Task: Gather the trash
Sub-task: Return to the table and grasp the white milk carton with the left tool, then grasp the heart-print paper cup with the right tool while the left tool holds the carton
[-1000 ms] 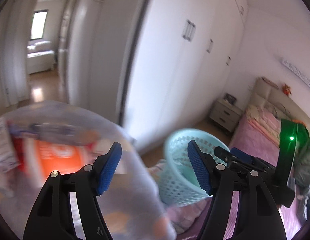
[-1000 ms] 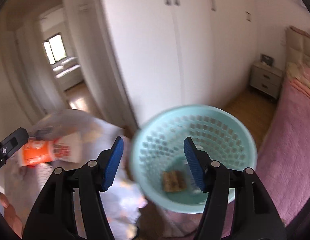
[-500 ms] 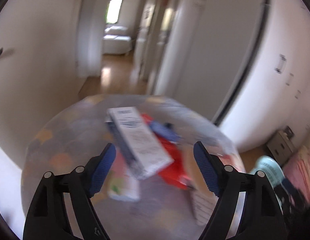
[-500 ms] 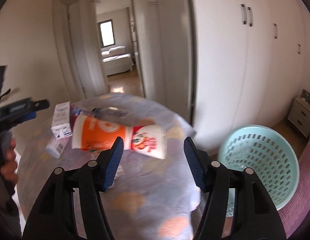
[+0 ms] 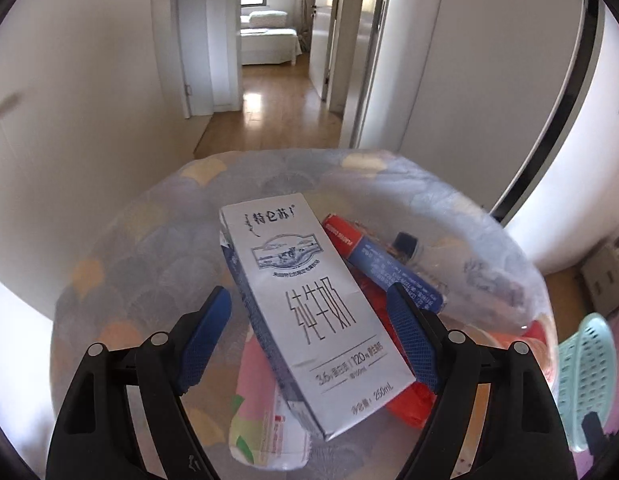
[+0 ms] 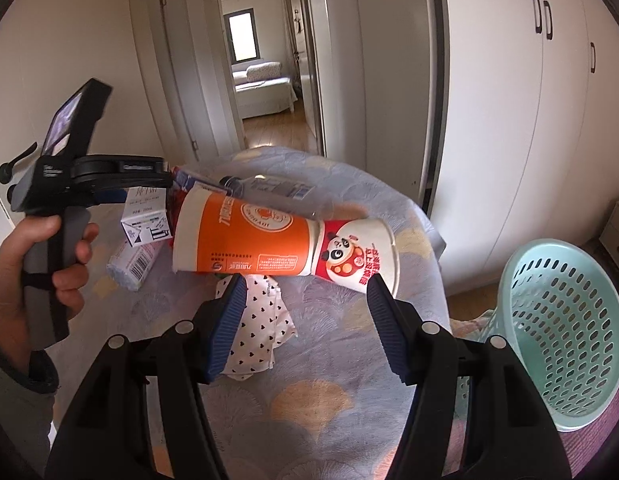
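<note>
On the cloth-covered desk (image 6: 349, 380) lay most of the trash, uncollected: a white milk carton (image 5: 313, 320), a red-and-blue packet (image 5: 383, 262), a clear plastic bottle (image 6: 265, 188), an orange paper cup (image 6: 285, 246) on its side, a heart-print wrapper (image 6: 257, 328) and a pink-labelled carton (image 5: 259, 412). The left tool (image 5: 309, 340) hung above the milk carton with its jaws apart, straddling it but not touching. The right tool (image 6: 305, 324) was likewise spread, empty, near the cup and over the wrapper. The mint-green laundry-style basket (image 6: 565, 340) stood at the desk's right, apart from both tools; its contents could not be made out. Judged from this, collection was at an early stage, with every visible item still to be lifted and dropped in.
</note>
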Motion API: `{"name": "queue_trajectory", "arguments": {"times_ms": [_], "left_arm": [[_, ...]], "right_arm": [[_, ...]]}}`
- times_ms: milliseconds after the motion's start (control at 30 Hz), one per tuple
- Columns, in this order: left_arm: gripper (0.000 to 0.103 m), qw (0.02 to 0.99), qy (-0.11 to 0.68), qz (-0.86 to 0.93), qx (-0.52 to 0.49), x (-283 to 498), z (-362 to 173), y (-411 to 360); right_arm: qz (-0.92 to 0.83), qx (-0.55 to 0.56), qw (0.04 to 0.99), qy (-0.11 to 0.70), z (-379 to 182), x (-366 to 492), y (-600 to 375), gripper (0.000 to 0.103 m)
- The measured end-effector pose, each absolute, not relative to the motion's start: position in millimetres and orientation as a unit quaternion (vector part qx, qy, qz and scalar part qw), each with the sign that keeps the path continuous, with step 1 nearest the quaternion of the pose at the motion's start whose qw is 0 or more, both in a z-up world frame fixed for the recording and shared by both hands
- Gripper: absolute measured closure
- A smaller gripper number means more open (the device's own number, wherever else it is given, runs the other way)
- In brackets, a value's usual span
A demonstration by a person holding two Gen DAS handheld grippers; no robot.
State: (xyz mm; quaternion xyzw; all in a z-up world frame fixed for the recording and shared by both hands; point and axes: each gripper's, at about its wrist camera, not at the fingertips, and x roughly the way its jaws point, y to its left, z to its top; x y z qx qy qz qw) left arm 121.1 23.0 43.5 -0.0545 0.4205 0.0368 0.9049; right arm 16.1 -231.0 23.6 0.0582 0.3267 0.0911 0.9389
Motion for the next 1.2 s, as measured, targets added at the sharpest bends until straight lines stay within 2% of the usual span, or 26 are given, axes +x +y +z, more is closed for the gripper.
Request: {"name": "queue_trajectory", "arguments": {"times_ms": [133,167,200,400,633,867,900,933,967,1033,1100,1200], "left_arm": [[0.025,0.903,0.426,0.051,-0.030,122.8,39.4,17.1],[0.028,0.902,0.427,0.050,-0.028,123.0,37.7,18.0],[0.035,0.903,0.427,0.045,-0.030,118.8,37.2,18.1],[0.044,0.911,0.410,0.016,-0.048,95.4,38.5,32.9],[0.047,0.915,0.387,-0.034,-0.108,61.8,40.8,62.1],[0.049,0.923,0.360,-0.046,-0.125,23.9,42.4,82.2],[0.049,0.925,0.355,-0.047,-0.124,18.0,42.7,83.3],[0.049,0.927,0.352,-0.048,-0.122,14.5,42.8,83.1],[0.050,0.928,0.350,-0.049,-0.119,11.0,43.2,83.8],[0.050,0.929,0.348,-0.049,-0.115,4.3,42.8,83.4],[0.050,0.930,0.345,-0.052,-0.116,-2.7,42.2,81.8],[0.050,0.930,0.342,-0.058,-0.119,-13.4,41.8,83.7]], "right_arm": [[0.101,0.055,0.935,0.335,19.1,21.2,-224.2,0.044],[0.103,0.053,0.935,0.336,18.3,21.8,-222.6,0.044],[0.105,0.051,0.934,0.338,16.7,23.1,-220.5,0.044],[0.119,0.038,0.926,0.357,2.6,32.0,-201.5,0.041],[0.123,0.032,0.915,0.383,-17.7,45.4,-182.0,0.041],[0.121,0.032,0.900,0.418,-35.1,57.7,-166.2,0.041],[0.122,0.033,0.899,0.419,-36.0,57.4,-164.6,0.043],[0.123,0.033,0.899,0.420,-36.6,57.2,-163.3,0.053],[0.125,0.033,0.898,0.420,-36.4,56.0,-162.3,0.057],[0.132,0.030,0.898,0.418,-35.6,50.4,-161.0,0.074],[0.140,0.029,0.898,0.417,-34.6,45.7,-155.7,0.082],[0.155,0.025,0.898,0.411,-29.4,29.5,-152.7,0.087]]}}
